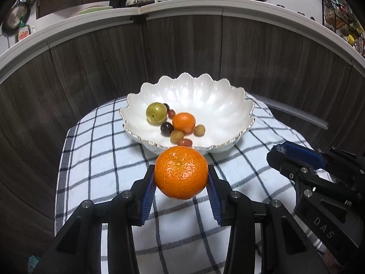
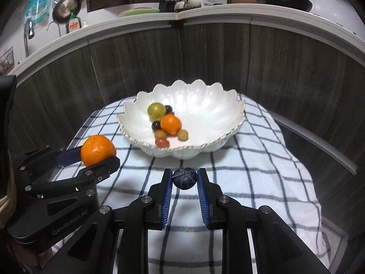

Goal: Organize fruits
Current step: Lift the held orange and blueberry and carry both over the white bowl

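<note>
- The left gripper (image 1: 181,178) is clenched on a mandarin (image 1: 181,173), held above the checked cloth (image 1: 95,159), just short of the scalloped white bowl (image 1: 228,105).
- The right gripper (image 2: 184,178) pinches a dark plum (image 2: 184,178).
- Carry both over the rim, lower near the 7 or so fruits inside, then release gently so nothing rolls.
- Readable writing: "GenRobot.AI" and "DAS" on the grippers.

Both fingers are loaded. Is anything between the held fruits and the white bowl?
Nothing visible. Only bare checked cloth lies between the mandarin in the left gripper, the dark plum in the right gripper, and the bowl's near rim.
</note>
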The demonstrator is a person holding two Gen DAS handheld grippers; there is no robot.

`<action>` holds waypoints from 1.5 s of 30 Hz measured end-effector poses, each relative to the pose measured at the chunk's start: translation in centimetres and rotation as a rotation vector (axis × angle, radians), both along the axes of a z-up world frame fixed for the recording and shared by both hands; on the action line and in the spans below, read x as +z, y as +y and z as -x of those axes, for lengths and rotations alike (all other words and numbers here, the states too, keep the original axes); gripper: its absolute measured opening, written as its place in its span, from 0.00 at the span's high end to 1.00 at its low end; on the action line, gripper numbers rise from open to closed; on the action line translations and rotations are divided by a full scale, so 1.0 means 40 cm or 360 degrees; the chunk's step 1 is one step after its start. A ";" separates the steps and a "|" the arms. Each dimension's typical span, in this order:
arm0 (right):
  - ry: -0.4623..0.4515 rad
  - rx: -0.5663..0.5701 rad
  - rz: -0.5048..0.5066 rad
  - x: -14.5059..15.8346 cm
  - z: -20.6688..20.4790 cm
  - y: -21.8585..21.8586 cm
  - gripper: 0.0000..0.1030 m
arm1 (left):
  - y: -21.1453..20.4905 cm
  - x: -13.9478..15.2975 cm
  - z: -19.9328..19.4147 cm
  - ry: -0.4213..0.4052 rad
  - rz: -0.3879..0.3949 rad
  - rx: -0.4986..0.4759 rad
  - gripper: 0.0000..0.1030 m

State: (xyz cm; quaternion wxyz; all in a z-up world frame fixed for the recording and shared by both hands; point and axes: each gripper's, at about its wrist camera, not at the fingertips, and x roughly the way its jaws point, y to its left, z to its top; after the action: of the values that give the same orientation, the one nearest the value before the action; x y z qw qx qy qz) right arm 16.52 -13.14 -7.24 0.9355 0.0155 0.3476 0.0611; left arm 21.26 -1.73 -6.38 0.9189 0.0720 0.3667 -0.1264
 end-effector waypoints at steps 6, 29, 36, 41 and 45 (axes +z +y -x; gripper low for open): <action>-0.0048 -0.0016 0.0010 0.038 -0.023 -0.022 0.77 | -0.017 0.032 -0.026 -0.0026 0.0022 0.0006 0.59; -0.0127 0.0007 0.0084 0.129 -0.201 -0.054 0.77 | -0.016 0.093 -0.194 -0.0051 0.0065 0.0122 0.59; -0.0104 0.0020 0.0084 0.113 -0.270 -0.062 0.77 | -0.015 0.071 -0.257 -0.0013 0.0076 0.0166 0.59; -0.0072 0.0003 0.0078 0.096 -0.317 -0.076 0.77 | -0.029 0.052 -0.291 0.0012 0.0065 0.0153 0.59; -0.0028 -0.0009 0.0073 0.081 -0.354 -0.087 0.77 | -0.032 0.037 -0.324 0.0031 0.0058 0.0154 0.59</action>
State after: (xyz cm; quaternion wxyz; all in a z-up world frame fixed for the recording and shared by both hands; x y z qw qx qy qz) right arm 30.67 -16.61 -4.02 0.9389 -0.0054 0.3405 0.0505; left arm 34.21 -3.03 -4.91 0.9214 0.0363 0.3764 -0.0890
